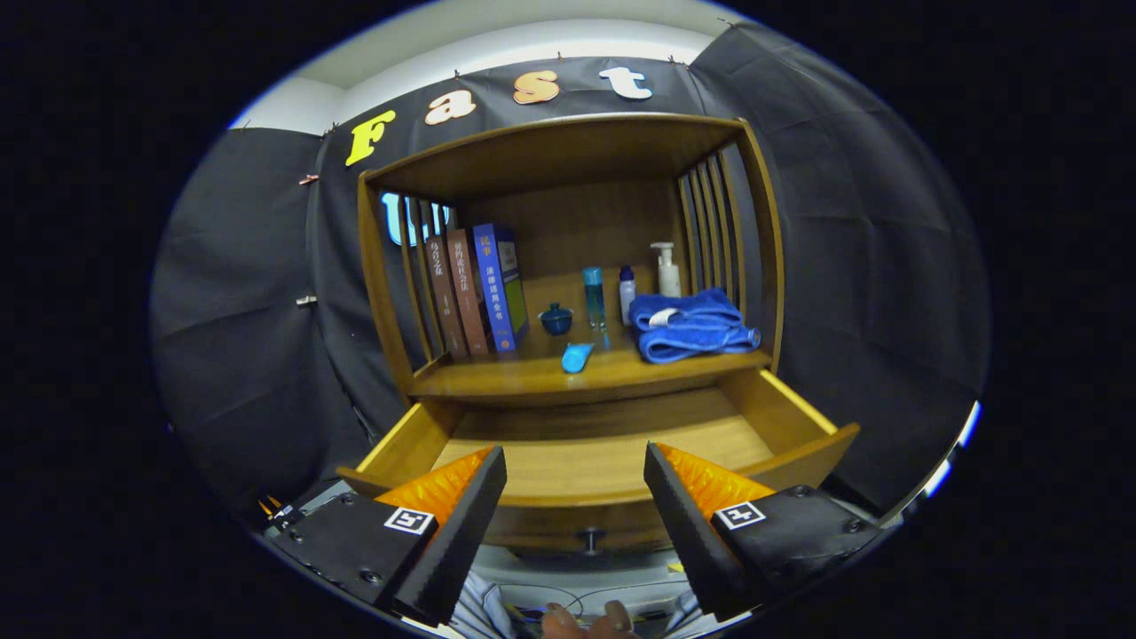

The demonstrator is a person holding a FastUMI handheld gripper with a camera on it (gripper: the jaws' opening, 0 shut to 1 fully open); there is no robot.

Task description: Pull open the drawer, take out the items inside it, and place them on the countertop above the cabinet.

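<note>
Hovering over open drawer, fingers spread wide, nothing pinched; gripper sits at the drawer's front edge, knob just below and between the two.

Left to right on counter above drawer:
- three books upright against the slatted left side, spines facing out
- small dark-blue lidded pot beside the books
- flat light-blue item near the counter's front edge, long axis roughly front to back, tilted slightly
- tall blue bottle, then small white bottle, then pump bottle at the back
- folded blue towel against the right side

Drawer: pulled well out, visible floor bare wood. Rear part hidden under the counter's lip, so cannot tell whether anything lies there.

Key relation: drawer floor lies directly ahead of and between the spread fingers; counter lies beyond and above it. Light-blue item sits almost on the fingers' centre line, slightly nearer the left finger.

Judgement: removal looks finished or nearly so. Likely remaining: check the hidden rear of the drawer.
</note>
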